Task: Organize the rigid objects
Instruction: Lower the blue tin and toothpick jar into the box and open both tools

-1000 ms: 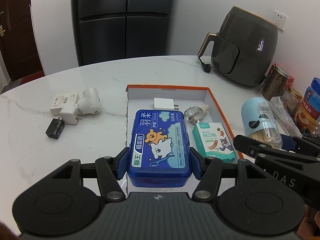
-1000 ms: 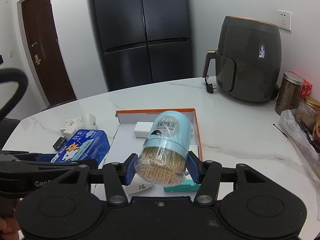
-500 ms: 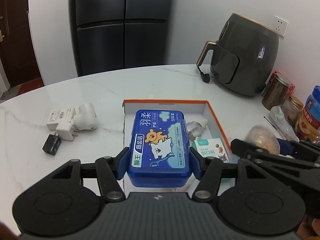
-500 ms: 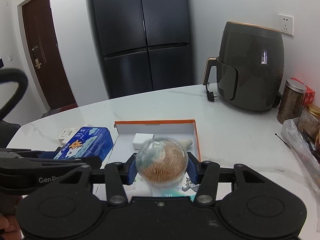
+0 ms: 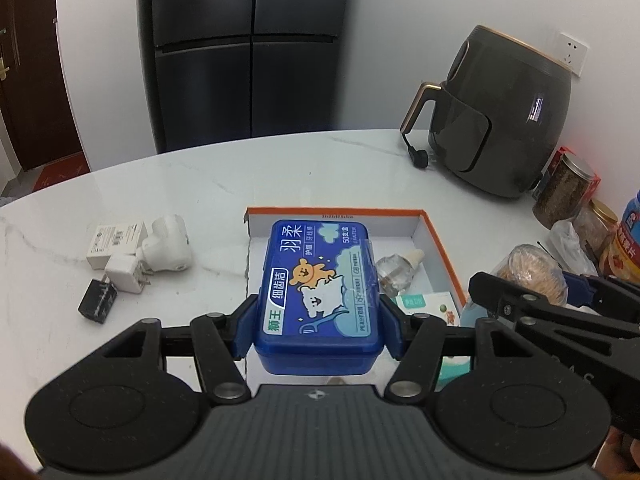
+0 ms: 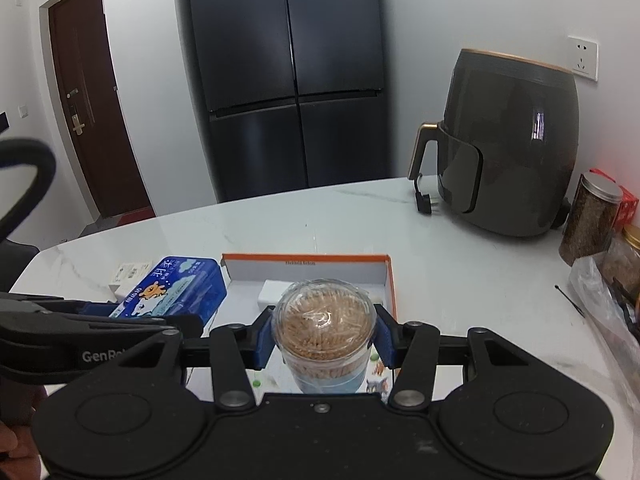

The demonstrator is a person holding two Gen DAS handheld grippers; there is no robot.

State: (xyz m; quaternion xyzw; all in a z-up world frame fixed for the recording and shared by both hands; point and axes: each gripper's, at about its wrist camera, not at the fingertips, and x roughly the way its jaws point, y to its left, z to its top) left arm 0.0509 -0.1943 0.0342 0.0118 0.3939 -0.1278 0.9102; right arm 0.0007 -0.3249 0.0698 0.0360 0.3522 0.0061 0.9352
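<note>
A: Where do you stand?

B: Your left gripper (image 5: 318,322) is clamped on the blue floss box (image 5: 320,296), held mid-frame over the near left part of the orange-rimmed tray (image 5: 444,248). Your right gripper (image 6: 324,338) is clamped on the toothpick jar (image 6: 325,332), clear end up, over the tray's near right.

A: What's already in?

B: A small glass bottle (image 5: 394,270), a green-and-white carton (image 5: 430,306), and a white block (image 6: 272,290) at the back.

A: Left to do?

B: Set both held items down, I judge. Then the chargers (image 5: 140,252) and black adapter (image 5: 97,300), out on the table (image 5: 200,184) at mid-left.
</note>
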